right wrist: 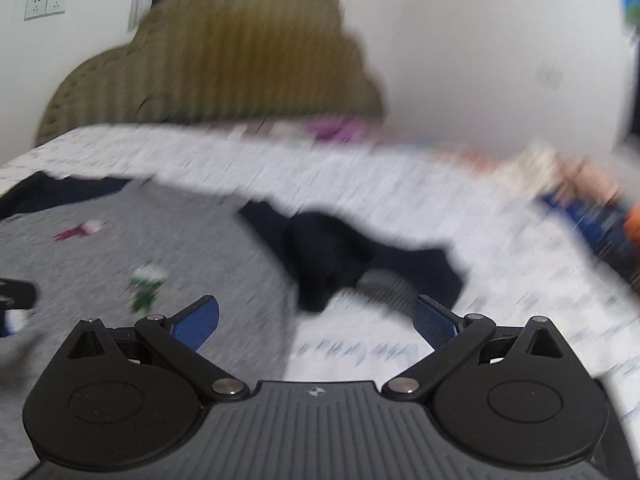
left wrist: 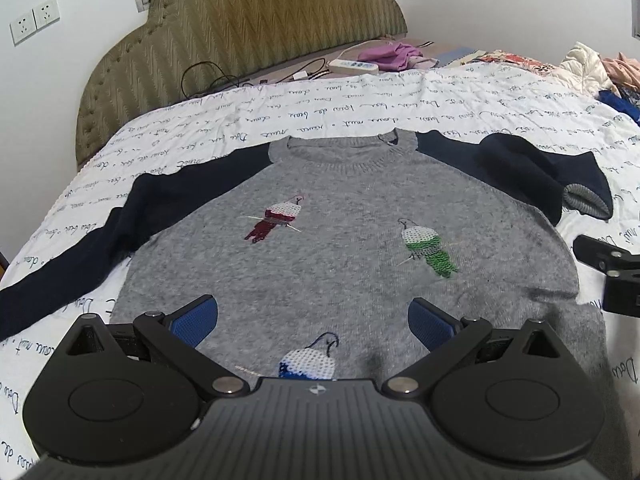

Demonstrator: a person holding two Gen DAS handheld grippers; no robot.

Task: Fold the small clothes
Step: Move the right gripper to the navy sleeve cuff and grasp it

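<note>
A small grey sweater [left wrist: 344, 240] with navy sleeves and sequin parrots lies face up on the white bedspread [left wrist: 280, 120]. Its left sleeve [left wrist: 68, 268] stretches out flat. Its right sleeve [left wrist: 532, 168] is bunched and folded back, showing a grey ribbed cuff [left wrist: 584, 200]. My left gripper [left wrist: 313, 322] hovers open over the sweater's lower hem, nothing between its fingers. In the blurred right wrist view, my right gripper [right wrist: 316, 320] is open above the sweater's right edge [right wrist: 224, 264], just short of the bunched navy sleeve [right wrist: 340, 256]. The right gripper's body [left wrist: 612, 276] also shows at the left wrist view's right edge.
An olive padded headboard [left wrist: 256, 32] backs the bed. A power strip [left wrist: 352, 66], cables and a purple garment [left wrist: 390, 56] lie near it. A pile of assorted clothes [left wrist: 592, 68] sits at the far right. Wall sockets [left wrist: 34, 20] are at the left.
</note>
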